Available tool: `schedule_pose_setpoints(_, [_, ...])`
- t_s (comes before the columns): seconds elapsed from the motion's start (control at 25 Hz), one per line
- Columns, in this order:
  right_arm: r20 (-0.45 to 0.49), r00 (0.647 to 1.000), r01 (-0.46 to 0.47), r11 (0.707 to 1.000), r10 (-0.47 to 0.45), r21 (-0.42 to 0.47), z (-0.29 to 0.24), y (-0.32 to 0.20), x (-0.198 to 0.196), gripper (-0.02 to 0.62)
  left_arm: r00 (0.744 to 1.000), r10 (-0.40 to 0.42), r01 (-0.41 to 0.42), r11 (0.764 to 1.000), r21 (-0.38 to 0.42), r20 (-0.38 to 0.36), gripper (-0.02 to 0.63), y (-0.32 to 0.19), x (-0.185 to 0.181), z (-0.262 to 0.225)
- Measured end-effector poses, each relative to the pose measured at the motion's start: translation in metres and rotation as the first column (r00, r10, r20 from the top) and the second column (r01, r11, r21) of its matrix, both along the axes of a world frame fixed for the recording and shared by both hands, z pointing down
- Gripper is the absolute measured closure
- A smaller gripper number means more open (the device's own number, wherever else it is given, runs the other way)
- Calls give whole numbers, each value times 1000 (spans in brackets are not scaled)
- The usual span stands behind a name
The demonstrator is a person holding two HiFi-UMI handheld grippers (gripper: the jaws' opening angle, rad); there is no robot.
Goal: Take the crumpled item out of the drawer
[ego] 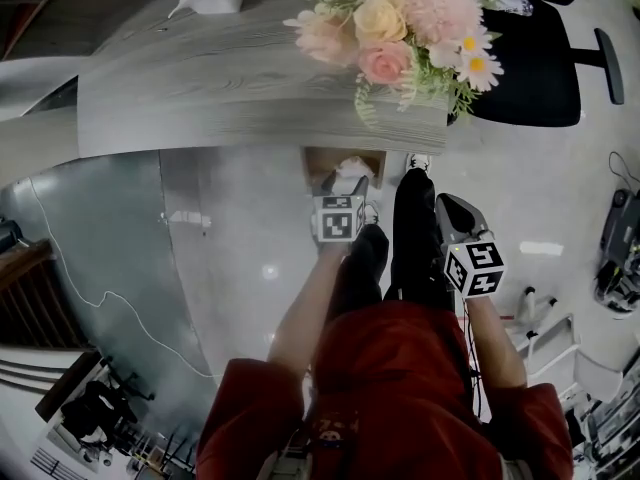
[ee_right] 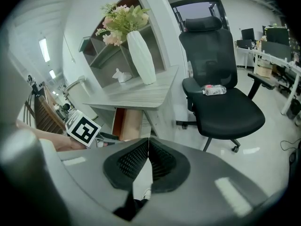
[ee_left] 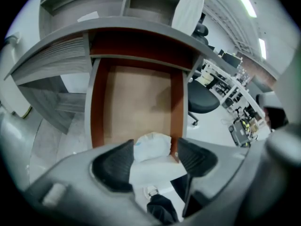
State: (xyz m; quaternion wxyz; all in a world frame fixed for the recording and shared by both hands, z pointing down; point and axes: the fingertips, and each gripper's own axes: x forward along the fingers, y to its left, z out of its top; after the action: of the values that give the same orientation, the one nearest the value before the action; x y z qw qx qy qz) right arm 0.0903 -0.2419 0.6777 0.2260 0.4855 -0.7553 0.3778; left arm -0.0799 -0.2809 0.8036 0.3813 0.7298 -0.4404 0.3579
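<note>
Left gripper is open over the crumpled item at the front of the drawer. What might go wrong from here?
1. The crumpled item lies close to one side wall of the drawer. The open left gripper may catch that wall with one jaw when it goes lower.
2. The item looks soft and loose, so the jaws might pinch only a fold, and it may slip free when lifted.

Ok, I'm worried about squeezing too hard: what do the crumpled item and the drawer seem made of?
The crumpled item looks like thin white paper or tissue: matte, with soft folds and creases. The drawer looks like wood board, perhaps laminated: a smooth matte tan bottom and reddish-brown side walls, no clear grain visible.
</note>
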Motion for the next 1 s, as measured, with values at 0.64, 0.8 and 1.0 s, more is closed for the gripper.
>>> schedule_pose_setpoints(0.64, [8, 1000, 4, 999, -3, -42, 22, 1, 5, 592, 997, -27, 29, 999, -24, 72, 316, -13, 0, 43])
schedule_pose_setpoints(0.8, [7, 1000, 2, 999, -1, -47, 25, -1, 7, 592, 996, -30, 33, 999, -37, 87, 316, -16, -2, 52])
schedule_pose_setpoints(1.0, [5, 1000, 1, 999, -1, -51, 27, -2, 9, 592, 995, -35, 41, 997, -65, 90, 318, -17, 0, 62])
